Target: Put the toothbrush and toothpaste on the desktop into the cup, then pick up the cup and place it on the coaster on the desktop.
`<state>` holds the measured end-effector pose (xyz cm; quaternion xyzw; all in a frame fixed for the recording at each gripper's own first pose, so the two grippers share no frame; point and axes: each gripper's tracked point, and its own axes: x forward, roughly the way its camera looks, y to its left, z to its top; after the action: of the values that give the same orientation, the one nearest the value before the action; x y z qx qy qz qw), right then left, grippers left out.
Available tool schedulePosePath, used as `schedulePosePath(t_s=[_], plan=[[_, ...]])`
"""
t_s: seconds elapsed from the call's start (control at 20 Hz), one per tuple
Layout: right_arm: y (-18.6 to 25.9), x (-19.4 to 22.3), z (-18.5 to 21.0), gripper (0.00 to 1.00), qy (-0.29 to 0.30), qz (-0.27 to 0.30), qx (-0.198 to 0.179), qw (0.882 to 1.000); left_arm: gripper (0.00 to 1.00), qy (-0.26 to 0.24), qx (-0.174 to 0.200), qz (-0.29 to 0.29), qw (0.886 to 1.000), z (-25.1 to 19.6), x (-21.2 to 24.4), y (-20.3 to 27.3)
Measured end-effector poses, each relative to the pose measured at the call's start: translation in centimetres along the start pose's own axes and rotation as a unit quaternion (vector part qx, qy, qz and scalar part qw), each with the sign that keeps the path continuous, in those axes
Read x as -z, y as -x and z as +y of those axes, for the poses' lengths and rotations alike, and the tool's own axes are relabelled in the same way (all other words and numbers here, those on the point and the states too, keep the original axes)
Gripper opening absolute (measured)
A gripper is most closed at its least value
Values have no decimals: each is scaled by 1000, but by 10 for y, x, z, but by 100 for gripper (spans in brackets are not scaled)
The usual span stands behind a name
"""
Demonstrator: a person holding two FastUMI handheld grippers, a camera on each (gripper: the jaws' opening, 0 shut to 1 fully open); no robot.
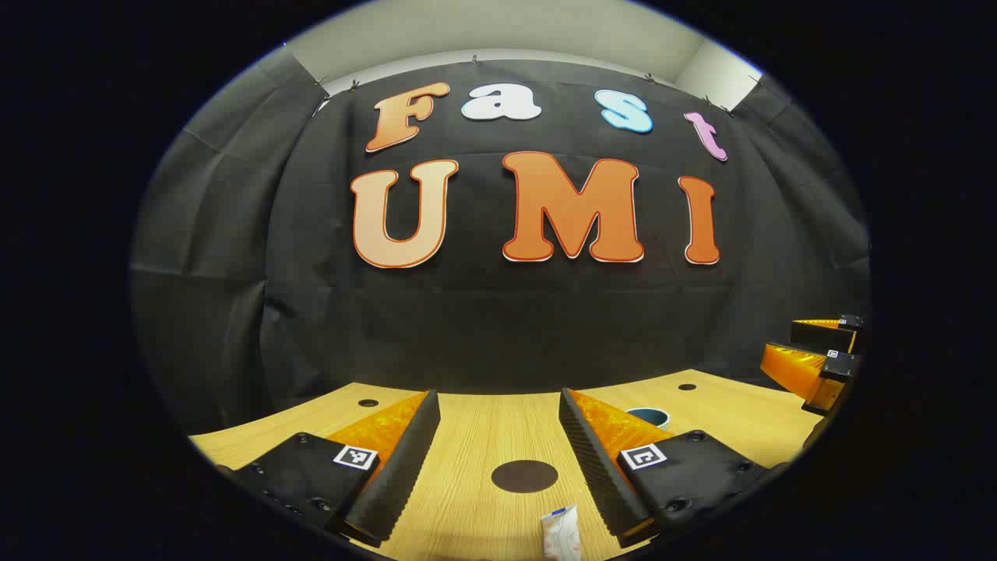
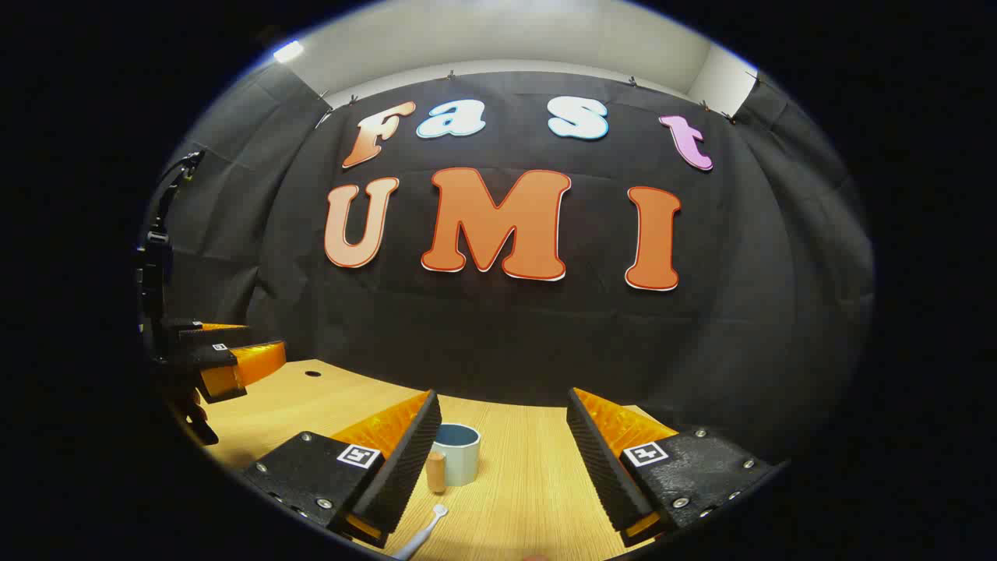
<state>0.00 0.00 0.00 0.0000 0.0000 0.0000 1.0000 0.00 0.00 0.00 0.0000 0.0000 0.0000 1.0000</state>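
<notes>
In the left gripper view, my left gripper (image 1: 497,401) is open above the wooden desktop (image 1: 467,436), with nothing between its fingers. The dark round coaster (image 1: 524,476) lies between them, and the white toothpaste tube (image 1: 561,534) lies just nearer, at the bottom edge. The cup's rim (image 1: 650,417) peeks out behind the right finger. In the right gripper view, my right gripper (image 2: 502,397) is open and empty. The pale blue cup (image 2: 457,453) with a wooden handle (image 2: 436,472) stands upright beside its left finger. The white toothbrush (image 2: 424,534) lies in front of the cup.
The right gripper (image 1: 779,343) hovers at the far right of the left gripper view, and the left gripper (image 2: 265,343) at the far left of the right gripper view. Small round holes (image 1: 368,403) mark the desktop. The black cloth wall closes the back edge.
</notes>
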Motion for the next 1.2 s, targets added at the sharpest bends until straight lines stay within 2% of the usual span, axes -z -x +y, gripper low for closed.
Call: schedulePosePath(t_s=[0.65, 0.85, 1.0, 1.2], plan=[[1, 3, 4, 98, -8, 14, -7, 1000, 98, 15, 4, 17, 1000, 1, 4, -1], [0, 10, 11, 100, -35, 49, -21, 998, 98, 29, 19, 49, 998, -5, 9, -3], [0, 18, 15, 98, -54, 80, -33, 995, 98, 28, 31, 79, 996, -9, 16, -4], [4, 43, 30, 98, -73, 131, -58, 987, 98, 35, 33, 129, 991, -13, 42, -3]])
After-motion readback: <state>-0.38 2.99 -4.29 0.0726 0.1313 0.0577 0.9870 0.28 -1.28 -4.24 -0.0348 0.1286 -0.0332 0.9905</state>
